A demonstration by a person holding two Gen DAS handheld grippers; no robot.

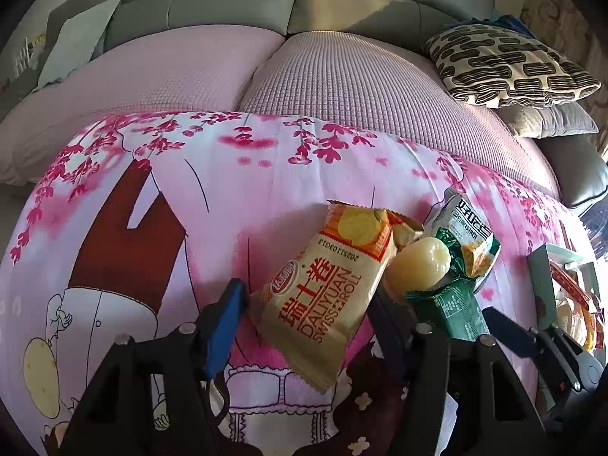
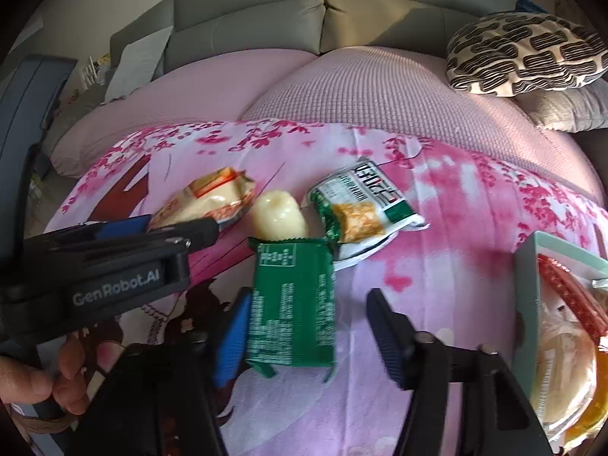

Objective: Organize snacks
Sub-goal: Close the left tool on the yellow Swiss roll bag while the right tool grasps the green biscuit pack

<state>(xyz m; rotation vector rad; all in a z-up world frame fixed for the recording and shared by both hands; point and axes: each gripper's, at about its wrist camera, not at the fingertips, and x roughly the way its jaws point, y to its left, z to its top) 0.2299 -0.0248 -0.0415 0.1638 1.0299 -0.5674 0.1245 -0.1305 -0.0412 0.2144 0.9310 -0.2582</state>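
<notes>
On the pink flowered cloth (image 1: 235,205) lie several snacks. A beige Swiss roll packet (image 1: 323,296) sits between the fingers of my left gripper (image 1: 309,304), and both pads touch its edges, so the jaws are shut on it. From the right wrist view the left gripper (image 2: 171,226) shows side-on at that same packet (image 2: 212,193). My right gripper (image 2: 304,326) straddles a dark green packet (image 2: 292,304). The blue left pad touches it, while cloth shows between the packet and the right finger. A pale yellow jelly snack (image 2: 279,212) and a white-green packet (image 2: 364,205) lie just beyond.
A pale green box (image 2: 530,266) holding several wrapped snacks stands at the right edge of the cloth. Behind the cloth runs a sofa with pink seat covers (image 1: 342,76) and a black-patterned pillow (image 1: 505,64). A person's hand (image 2: 64,380) holds the left gripper's handle.
</notes>
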